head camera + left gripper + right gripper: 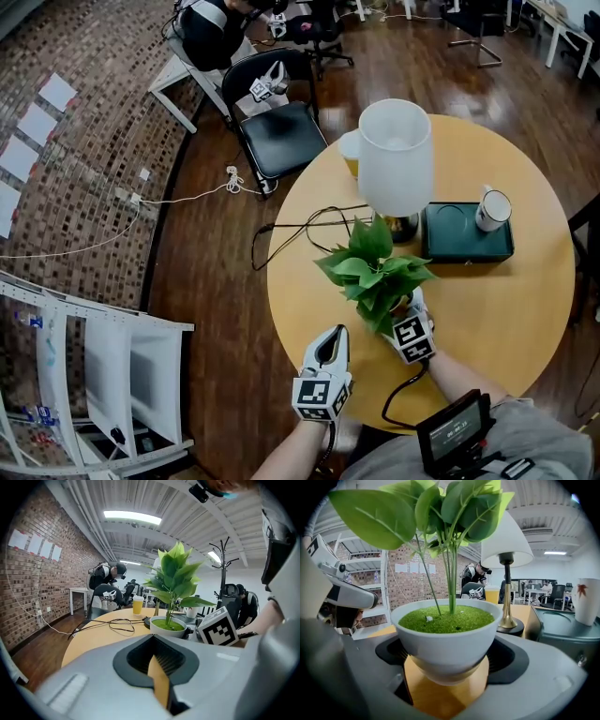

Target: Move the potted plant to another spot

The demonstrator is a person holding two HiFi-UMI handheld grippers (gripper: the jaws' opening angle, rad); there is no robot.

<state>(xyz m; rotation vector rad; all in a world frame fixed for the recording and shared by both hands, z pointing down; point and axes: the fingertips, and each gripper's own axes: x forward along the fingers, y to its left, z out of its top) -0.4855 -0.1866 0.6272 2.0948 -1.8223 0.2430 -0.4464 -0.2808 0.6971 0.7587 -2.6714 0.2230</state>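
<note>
Head view: the potted plant (373,267) stands near the front edge of the round wooden bench (506,309), just in front of a white-shaded lamp (396,155). The right tongs (409,317) reach in under its leaves at the base. The left tongs (330,343) hover to its left, apart from it, so the right hand is the nearer one. A green tray (464,242) carrying a mug (492,209) lies right of the lamp, and a black cable (300,228) trails to its left.

Left gripper view: the left tongs (157,667) are drawn together with nothing between them; only a sliver of bench shows. The plant is ahead and slightly right, its stems upright.

Right gripper view: the right tongs (447,670) flank the lower belly of the pot (447,637) — dark ribbed pads on either side, apparently clamped on it. The pot is a smooth, glossy white bowl that narrows downward, filled with grainy green moss-like stuff. The leaves are broad and waxy. I judge that the tapered glazed wall could slip, so the load — tall and leafy — wants carrying upright.
</note>
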